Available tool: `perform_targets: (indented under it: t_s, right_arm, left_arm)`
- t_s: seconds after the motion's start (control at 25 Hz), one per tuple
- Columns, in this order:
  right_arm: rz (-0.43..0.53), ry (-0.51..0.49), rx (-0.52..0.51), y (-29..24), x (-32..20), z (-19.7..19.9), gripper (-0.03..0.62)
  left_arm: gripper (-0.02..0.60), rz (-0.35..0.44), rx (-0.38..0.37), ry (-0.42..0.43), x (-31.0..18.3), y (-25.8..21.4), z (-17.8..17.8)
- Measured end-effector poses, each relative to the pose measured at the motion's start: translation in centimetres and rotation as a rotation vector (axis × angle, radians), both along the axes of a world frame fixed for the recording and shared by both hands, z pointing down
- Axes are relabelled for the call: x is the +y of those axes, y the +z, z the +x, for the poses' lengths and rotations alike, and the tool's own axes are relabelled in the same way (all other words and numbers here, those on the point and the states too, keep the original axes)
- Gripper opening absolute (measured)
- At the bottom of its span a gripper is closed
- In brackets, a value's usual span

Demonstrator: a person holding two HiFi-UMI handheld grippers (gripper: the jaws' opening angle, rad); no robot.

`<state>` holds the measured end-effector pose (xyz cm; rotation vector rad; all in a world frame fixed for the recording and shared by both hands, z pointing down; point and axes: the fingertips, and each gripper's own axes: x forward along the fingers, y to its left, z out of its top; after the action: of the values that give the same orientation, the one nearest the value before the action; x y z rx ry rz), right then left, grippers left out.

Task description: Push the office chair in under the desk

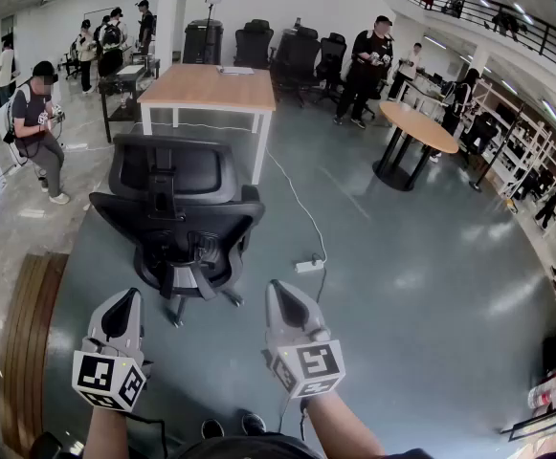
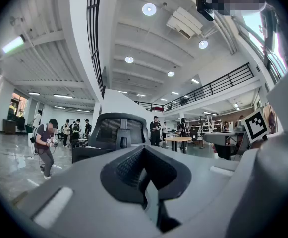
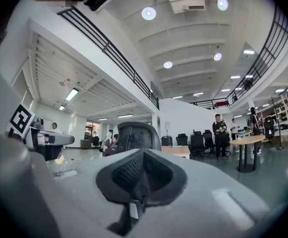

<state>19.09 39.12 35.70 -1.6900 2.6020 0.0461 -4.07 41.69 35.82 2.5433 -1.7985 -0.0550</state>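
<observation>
The counter [image 1: 206,89] sits in the upper centre-left of the head view, long side across, with open floor under its near edge. That open space is, I'd judge, where the seat is meant to go. The chair [image 1: 177,218] stands below it in the frame, centre-left, with its mesh back turned to you and its seat facing the counter. It is well apart from the counter, with a strip of grey floor between them, so the push has not yet begun. The chair is roughly in line with the counter's right half, so a straight shove on the backrest looks enough to roll it home. A white cable [image 1: 295,204] runs from the counter's right leg down to a power strip [image 1: 309,266] just right of the chair's base, and the castors may snag it if the chair veers right. Your left claw [image 1: 127,299] and right claw [image 1: 279,290] are low in the frame, side by side, on either side of the chair's base. Both are closed tight and hold nothing, which suits pushing rather than gripping. Your forearms come up from the bottom edge. The claws point level at the backrest but stop short of it, touching nothing.
</observation>
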Motion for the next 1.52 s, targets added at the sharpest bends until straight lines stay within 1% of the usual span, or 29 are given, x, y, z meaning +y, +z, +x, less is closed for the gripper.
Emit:
perform_targets:
  t_s: [0.16, 0.64, 0.8, 1.0, 1.2, 1.32, 1.4, 1.52]
  right_arm:
    - [0.016, -0.011, -0.001, -0.1, 0.0, -0.6, -0.009]
    - [0.01, -0.017, 0.001, 0.3, 0.0, -1.3, -0.009]
    - [-0.002, 0.007, -0.018, 0.6, -0.4, -1.4, -0.009]
    - [-0.01, 0.022, -0.076, 0.5, -0.6, -1.6, -0.009]
    - [-0.037, 0.023, -0.104, 1.2, -0.9, -3.0, -0.009]
    - [-0.045, 0.0, -0.086, 1.5, -0.9, -4.3, -0.009]
    - [-0.044, -0.005, -0.042, 1.8, -1.0, -5.3, -0.009]
    - [-0.051, 0.032, 0.004, 2.5, -1.4, -6.0, -0.009]
  left_arm:
    - [0.017, 0.003, -0.001, -0.006, -0.1, 0.0, -0.2]
    - [0.018, 0.002, 0.002, 0.01, -0.7, 0.4, -0.2]
    - [0.017, -0.004, 0.0, 0.008, -0.9, 0.8, -0.6]
    - [0.018, -0.015, -0.003, -0.016, -1.0, 1.4, -2.1]
    - [0.018, 0.014, -0.041, -0.048, -1.0, 1.3, -4.1]
    - [0.018, 0.021, -0.048, -0.048, -0.9, 1.3, -5.3]
    - [0.018, 0.026, -0.053, -0.05, -0.8, 1.5, -6.3]
    - [0.018, 0.036, -0.059, -0.039, -1.0, 1.8, -7.3]
